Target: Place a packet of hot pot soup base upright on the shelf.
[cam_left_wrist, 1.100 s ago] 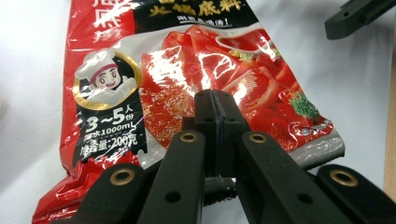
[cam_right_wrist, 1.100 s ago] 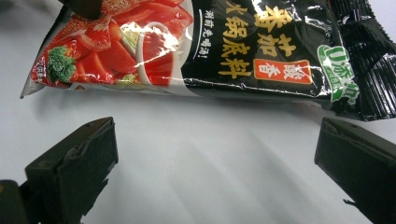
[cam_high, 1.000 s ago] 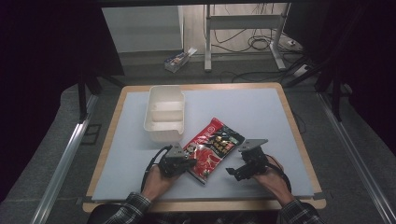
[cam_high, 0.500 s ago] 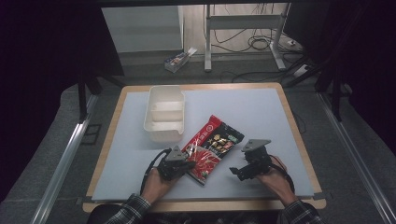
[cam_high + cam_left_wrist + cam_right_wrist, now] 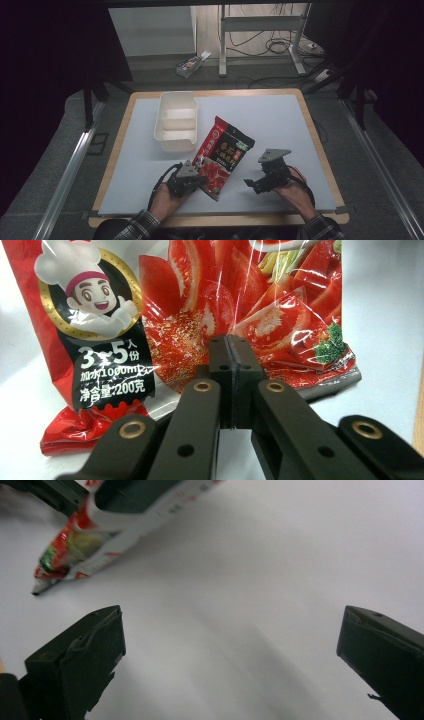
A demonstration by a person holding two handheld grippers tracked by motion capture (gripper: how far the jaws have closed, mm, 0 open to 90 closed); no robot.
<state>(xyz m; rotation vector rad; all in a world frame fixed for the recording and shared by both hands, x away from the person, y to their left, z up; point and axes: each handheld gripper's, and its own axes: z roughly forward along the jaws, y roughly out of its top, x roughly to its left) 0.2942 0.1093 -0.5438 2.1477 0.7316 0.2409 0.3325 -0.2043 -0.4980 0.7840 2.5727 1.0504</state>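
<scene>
A red seasoning packet (image 5: pixel 223 150) with a cartoon chef lies slanted on the white table (image 5: pixel 285 125), its near end lifted. My left gripper (image 5: pixel 201 181) sits at that near end. In the left gripper view the jaws of the left gripper (image 5: pixel 230 340) are pressed together on the packet (image 5: pixel 190 305), pinching its glossy film. My right gripper (image 5: pixel 251 184) hovers to the right of the packet, apart from it. The right gripper (image 5: pixel 232 615) has its jaws spread wide over bare table, and the packet's corner (image 5: pixel 65 555) shows at the upper left.
A white two-compartment container (image 5: pixel 175 145) stands behind and left of the packet, near the table's far left. The table has a wooden rim (image 5: pixel 220 219). A small box (image 5: pixel 192 62) and a metal stand (image 5: pixel 260 40) with cables sit on the floor beyond.
The packet has swung, its far end shifting left and away, with the left gripper at its near end. The right gripper has stayed where it was.
</scene>
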